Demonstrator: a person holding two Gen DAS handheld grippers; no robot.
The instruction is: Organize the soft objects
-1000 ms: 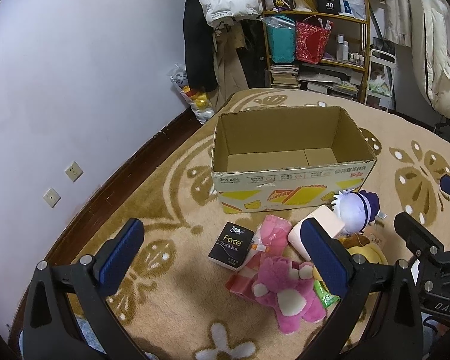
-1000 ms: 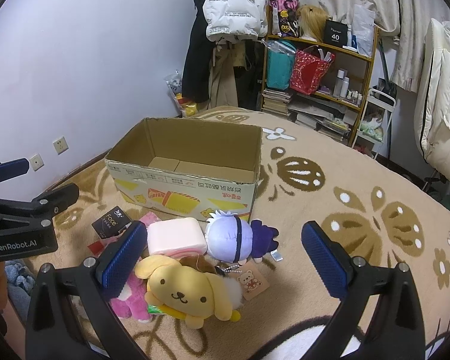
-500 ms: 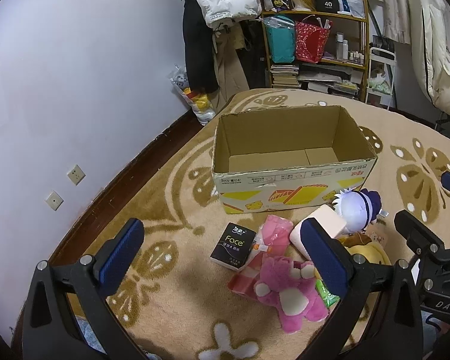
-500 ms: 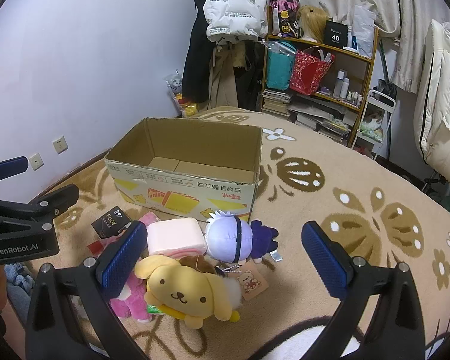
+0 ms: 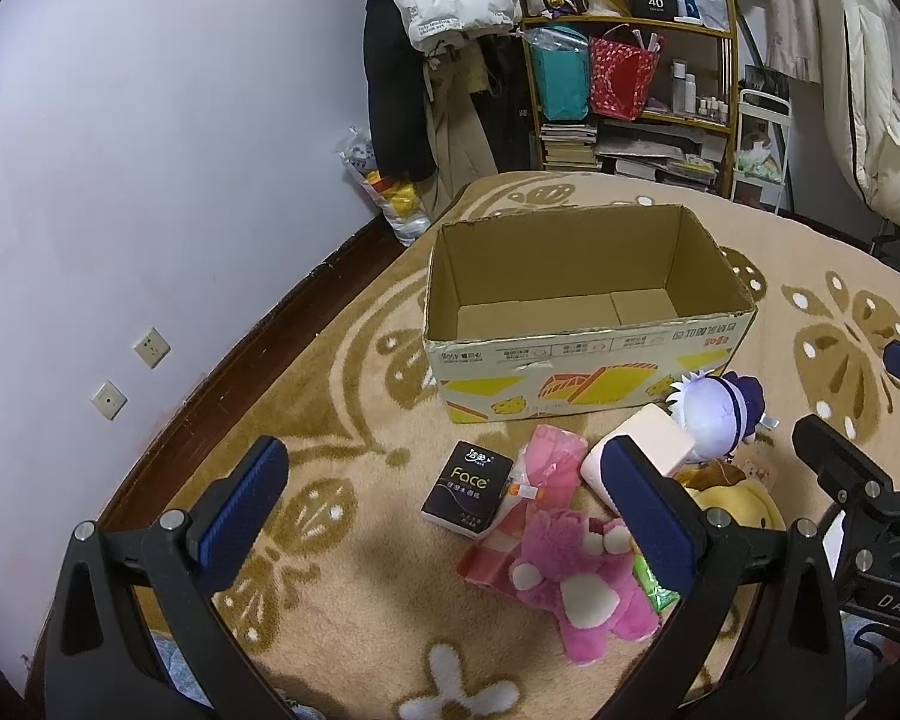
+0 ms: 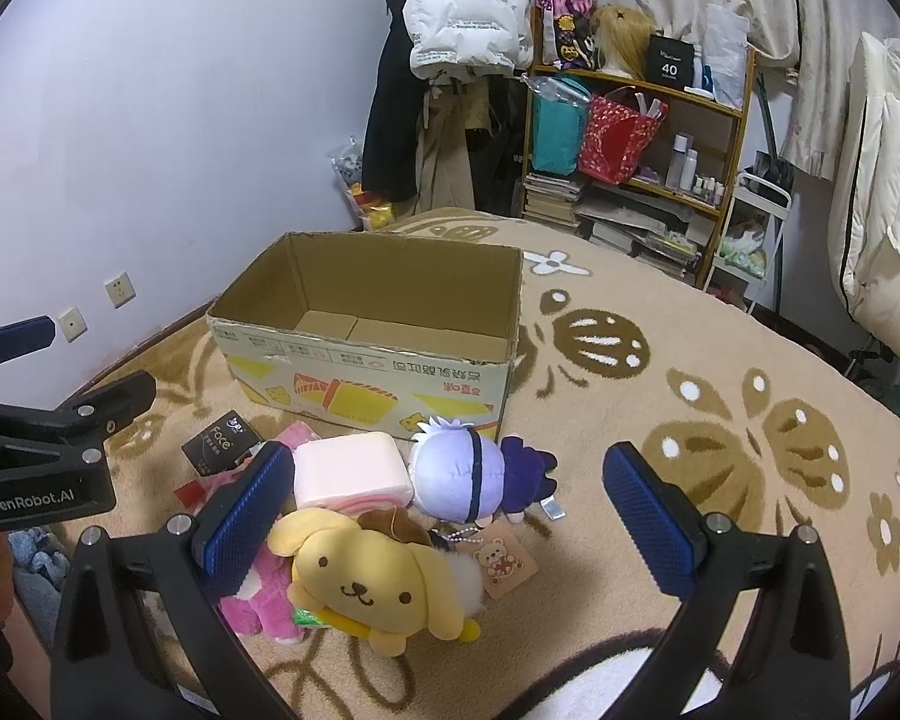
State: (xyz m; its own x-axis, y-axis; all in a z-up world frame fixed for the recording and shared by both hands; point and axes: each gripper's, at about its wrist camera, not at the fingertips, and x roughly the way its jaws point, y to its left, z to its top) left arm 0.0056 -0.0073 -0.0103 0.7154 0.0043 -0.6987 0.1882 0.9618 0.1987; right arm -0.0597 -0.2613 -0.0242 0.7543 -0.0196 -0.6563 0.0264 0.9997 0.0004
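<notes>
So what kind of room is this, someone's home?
Most likely a lived-in bedroom: a patterned carpet, a cluttered shelf of books and bottles, coats hung beside it, and white bedding at the right edge. Plush toys lie by a cardboard box.

A lived-in bedroom: coats (image 6: 444,60) are hanging beside a cluttered shelf (image 6: 642,138), bedding (image 6: 882,210) lying right of it, patterned carpet (image 6: 720,396) below.

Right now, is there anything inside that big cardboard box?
Nothing shows inside the cardboard box: only its bare folded bottom flaps. The near wall hides the front strip of the floor. The plush toys all lie on the rug outside it.
</notes>
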